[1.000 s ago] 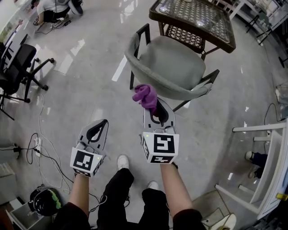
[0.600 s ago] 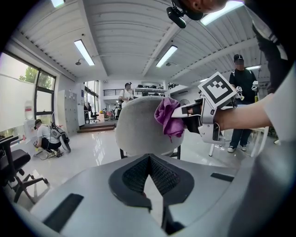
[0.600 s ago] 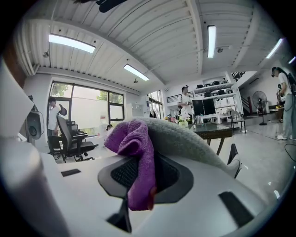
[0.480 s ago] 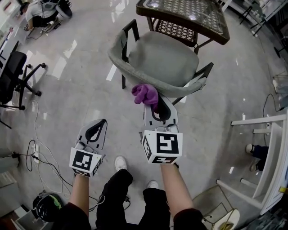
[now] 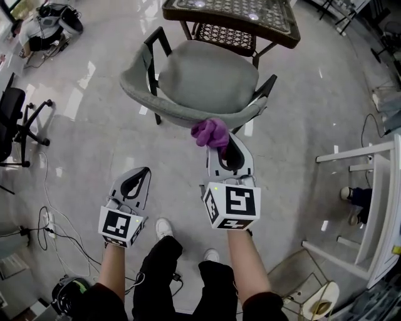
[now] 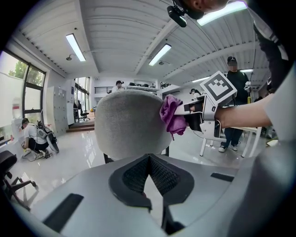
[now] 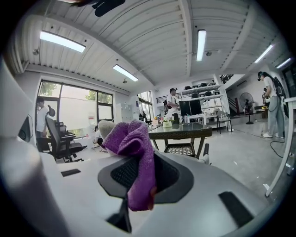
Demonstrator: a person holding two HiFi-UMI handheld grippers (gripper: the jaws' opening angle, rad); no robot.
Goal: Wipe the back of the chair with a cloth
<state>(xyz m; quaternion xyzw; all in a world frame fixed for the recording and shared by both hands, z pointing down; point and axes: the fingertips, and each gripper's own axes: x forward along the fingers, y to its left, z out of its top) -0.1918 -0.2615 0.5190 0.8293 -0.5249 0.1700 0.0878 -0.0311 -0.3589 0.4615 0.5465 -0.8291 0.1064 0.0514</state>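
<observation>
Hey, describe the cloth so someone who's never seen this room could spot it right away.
Find the grey armchair drawn up to the wicker table. At the rim of its curved back, the right gripper holds a bunched purple cloth in its jaws. It is the only purple thing around.

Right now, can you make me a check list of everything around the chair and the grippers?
Surface: glossy grey floor.
Job's things: purple cloth against the grey chair back, toward its right end in the head view.
Clutter: dark bag on the floor.
Grippers: right gripper shut on the cloth; left gripper shut, empty, clear of the chair.
Cables: loose cables on the floor at left.
Surroundings: wicker table beyond the chair; office chair at left; white frame at right.
</observation>
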